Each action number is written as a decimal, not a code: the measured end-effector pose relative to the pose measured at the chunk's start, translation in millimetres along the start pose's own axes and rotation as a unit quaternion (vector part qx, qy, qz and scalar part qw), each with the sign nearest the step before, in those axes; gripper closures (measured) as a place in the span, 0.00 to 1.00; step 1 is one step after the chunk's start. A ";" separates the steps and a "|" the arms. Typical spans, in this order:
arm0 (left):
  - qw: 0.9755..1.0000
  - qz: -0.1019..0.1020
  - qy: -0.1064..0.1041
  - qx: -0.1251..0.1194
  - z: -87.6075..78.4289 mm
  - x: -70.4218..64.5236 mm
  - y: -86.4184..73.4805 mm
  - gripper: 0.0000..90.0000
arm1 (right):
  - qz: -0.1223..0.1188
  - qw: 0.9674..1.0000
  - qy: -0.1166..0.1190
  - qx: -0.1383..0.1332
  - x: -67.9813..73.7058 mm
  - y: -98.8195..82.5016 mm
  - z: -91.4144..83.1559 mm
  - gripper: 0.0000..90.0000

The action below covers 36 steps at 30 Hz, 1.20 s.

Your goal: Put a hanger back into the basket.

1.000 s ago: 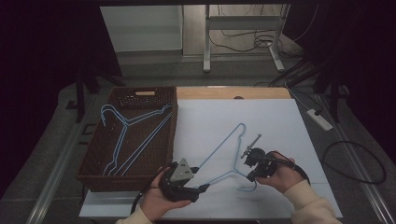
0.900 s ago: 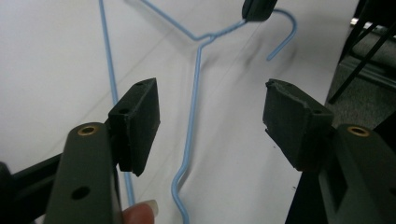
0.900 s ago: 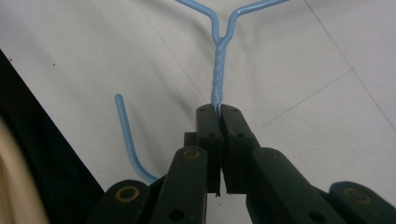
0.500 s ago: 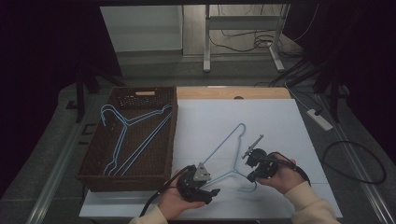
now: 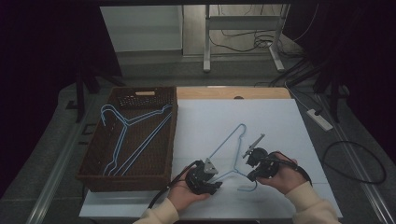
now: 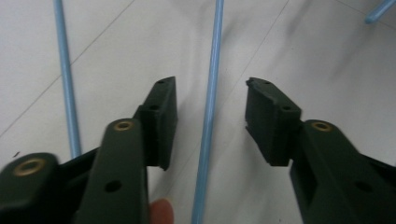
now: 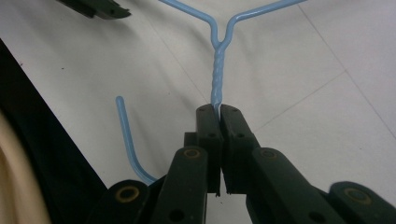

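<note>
A dim room with cables on the floor surrounds the table (image 5: 280, 100), which carries a white sheet and, at its left edge, a brown wicker basket (image 5: 95, 161). From the high view, one blue wire hanger (image 5: 229, 144) lies on the sheet near the table's front edge, and the basket holds more blue hangers (image 5: 126, 140) — two, as far as the overlapping wires let one count. Two grippers work at the front edge.

The right gripper (image 7: 219, 112) view gives what the high view cannot: its jaws are pressed together on the hanger's twisted neck, just below the fork of the shoulders, with the hook curling back beside the jaws at the left. The left gripper (image 6: 210, 116) view shows its jaws spread, a straight run of the hanger's wire lying between them — touching neither pad; they have just been closing. A second run of blue wire passes to the left of them.

In the high view both grippers are dark, half covered by the hands, and their jaws are hard to make out.
</note>
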<state>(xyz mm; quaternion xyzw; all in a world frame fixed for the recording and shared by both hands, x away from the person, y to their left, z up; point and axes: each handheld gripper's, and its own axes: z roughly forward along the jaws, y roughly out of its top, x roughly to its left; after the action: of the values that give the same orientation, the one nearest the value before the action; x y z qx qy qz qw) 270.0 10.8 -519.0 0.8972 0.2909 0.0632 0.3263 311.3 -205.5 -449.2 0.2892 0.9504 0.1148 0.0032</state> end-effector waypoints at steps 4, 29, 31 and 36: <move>1.000 -0.001 -0.004 0.008 3.1 1.0 1.1 0.74 | 0.002 1.000 -0.001 -0.009 1.4 0.0 -3.4 0.97; 0.999 0.006 0.008 -0.043 -25.3 1.1 -3.1 0.96 | 0.107 0.918 -0.006 -0.381 -51.7 -45.7 -14.2 0.43; 0.999 0.004 0.010 -0.047 -29.2 1.3 -4.3 0.96 | 0.105 0.913 -0.019 -0.393 -54.6 -52.2 -11.1 0.42; 0.998 -0.014 0.009 -0.068 -40.8 0.9 -1.6 0.96 | 0.115 0.900 -0.064 -0.415 -54.9 -70.8 -10.0 0.41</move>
<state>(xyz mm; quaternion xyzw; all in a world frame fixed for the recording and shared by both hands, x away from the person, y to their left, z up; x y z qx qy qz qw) 257.6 34.7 -488.2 0.8682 0.3009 0.0865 0.3850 317.3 -295.0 -458.4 0.3761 0.7742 0.4795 0.1710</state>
